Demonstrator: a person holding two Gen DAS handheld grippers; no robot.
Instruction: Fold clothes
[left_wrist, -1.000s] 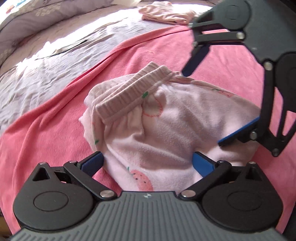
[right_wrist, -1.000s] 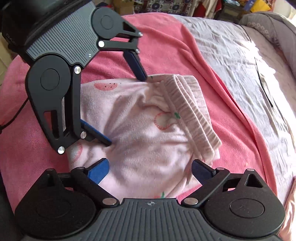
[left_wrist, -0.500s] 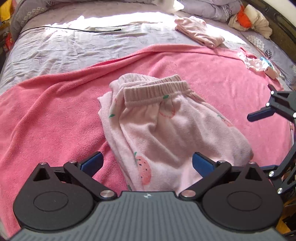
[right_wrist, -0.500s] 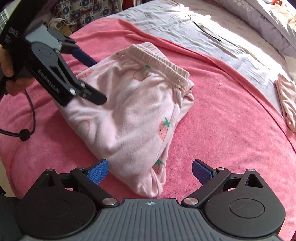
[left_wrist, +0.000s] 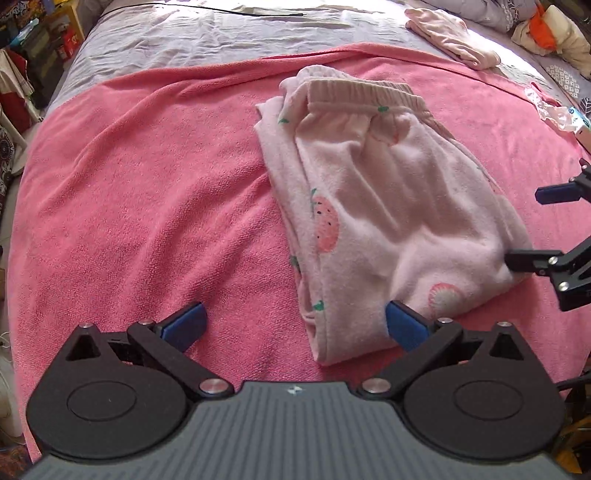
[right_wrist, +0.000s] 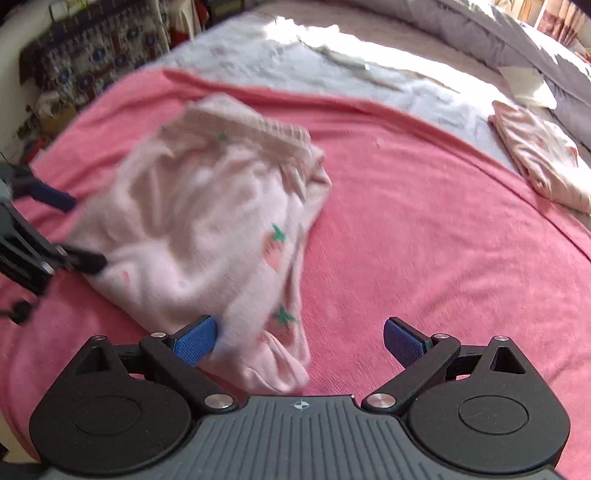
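- Pink blanket (left_wrist: 129, 206): broad bare stretch left of the folded pyjama trousers (left_wrist: 388, 206); open passage.
- Blanket right of the trousers, right wrist view: bare up to the second folded garment (right_wrist: 539, 155).
- Far right edge: crumpled wrapper (left_wrist: 554, 110), pile of clothes (left_wrist: 546, 33) obstruct.

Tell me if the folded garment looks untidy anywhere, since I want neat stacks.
Slightly. On the pink strawberry pants, an under layer sticks out past the waistband along the left edge, so the edges are not flush. Otherwise they lie flat on the pink towel.
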